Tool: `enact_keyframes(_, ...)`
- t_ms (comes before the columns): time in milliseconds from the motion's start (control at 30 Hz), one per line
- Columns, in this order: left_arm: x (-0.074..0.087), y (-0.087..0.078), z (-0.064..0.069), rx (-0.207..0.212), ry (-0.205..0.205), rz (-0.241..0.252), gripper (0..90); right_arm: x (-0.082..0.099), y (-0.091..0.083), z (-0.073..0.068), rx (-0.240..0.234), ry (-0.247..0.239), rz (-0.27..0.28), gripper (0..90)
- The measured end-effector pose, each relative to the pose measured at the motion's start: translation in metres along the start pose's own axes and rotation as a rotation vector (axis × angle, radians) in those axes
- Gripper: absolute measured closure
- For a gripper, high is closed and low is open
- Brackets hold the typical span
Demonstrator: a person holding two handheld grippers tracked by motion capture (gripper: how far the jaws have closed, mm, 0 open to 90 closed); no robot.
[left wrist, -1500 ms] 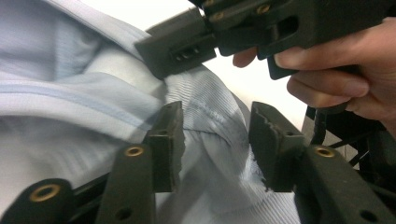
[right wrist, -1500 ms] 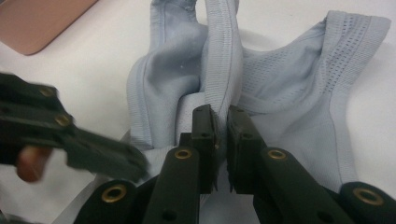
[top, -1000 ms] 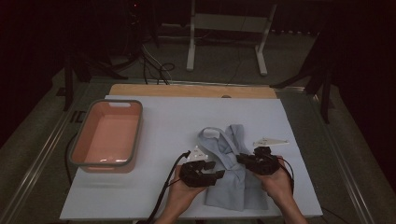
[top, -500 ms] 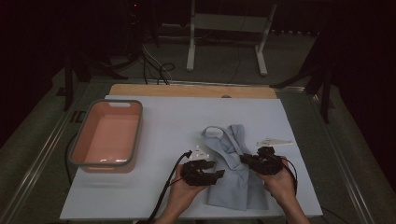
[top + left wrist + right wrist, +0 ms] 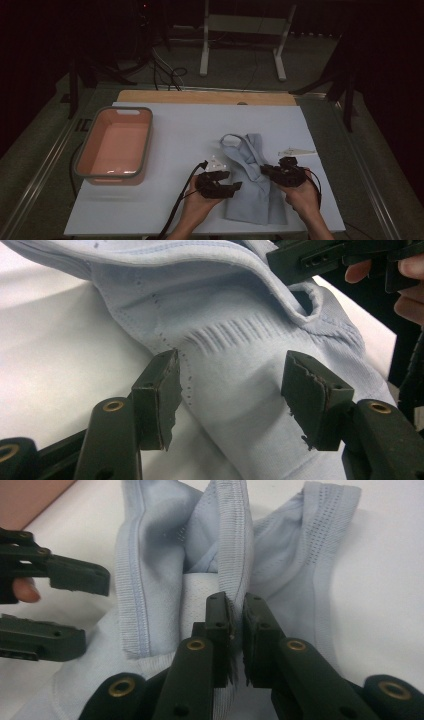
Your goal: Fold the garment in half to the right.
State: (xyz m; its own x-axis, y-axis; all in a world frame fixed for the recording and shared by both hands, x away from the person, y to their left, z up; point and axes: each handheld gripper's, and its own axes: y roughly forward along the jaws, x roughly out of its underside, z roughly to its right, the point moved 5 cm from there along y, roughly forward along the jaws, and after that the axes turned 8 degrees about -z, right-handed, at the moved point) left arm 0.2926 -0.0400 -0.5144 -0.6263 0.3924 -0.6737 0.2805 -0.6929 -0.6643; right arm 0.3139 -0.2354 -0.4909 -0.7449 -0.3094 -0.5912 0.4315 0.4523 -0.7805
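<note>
A light blue sleeveless garment (image 5: 255,197) lies crumpled on the white table cover (image 5: 190,130). My left gripper (image 5: 236,186) rests at its left edge. In the left gripper view its jaws (image 5: 232,371) stand apart over the cloth (image 5: 240,315) and have just been opening; the fabric lies under and between them, and the pads do not press on it. My right gripper (image 5: 265,170) sits at the garment's right side. Its jaws (image 5: 235,604) are shut on a ribbed band of the garment (image 5: 231,540). The left gripper (image 5: 75,605) shows open in the right gripper view.
A pink basin with a grey rim (image 5: 145,145) stands at the left of the table. Small clear plastic pieces lie by the garment (image 5: 297,151) (image 5: 217,162). A wooden strip (image 5: 205,97) borders the far edge. Black cables trail off the near edge.
The left gripper's jaws have spread wider and let go of the cloth. Both hands have stayed nearly in place, and the right gripper keeps its hold.
</note>
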Motion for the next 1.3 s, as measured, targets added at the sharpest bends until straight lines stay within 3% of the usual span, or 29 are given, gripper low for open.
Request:
enact_keyframes(267,-0.007,-0.006,-0.005,-0.017,-0.005,0.023,43.8,0.003,-0.002,0.008,0.004,0.017,-0.002,82.9)
enact_keyframes(500,-0.009,0.005,0.005,0.001,0.026,-0.002,48.0,0.005,-0.002,0.014,0.005,0.033,-0.013,82.8)
enact_keyframes(800,-0.015,0.016,0.019,0.024,0.088,-0.031,63.9,0.009,0.0,0.023,0.018,0.048,-0.022,82.5)
enact_keyframes(1100,-0.012,0.028,0.025,-0.004,0.136,-0.083,68.3,0.012,0.003,0.027,0.031,0.047,-0.038,81.7)
enact_keyframes(1300,-0.008,0.037,0.025,-0.014,0.14,-0.113,69.7,0.013,0.003,0.029,0.045,0.047,-0.039,78.8)
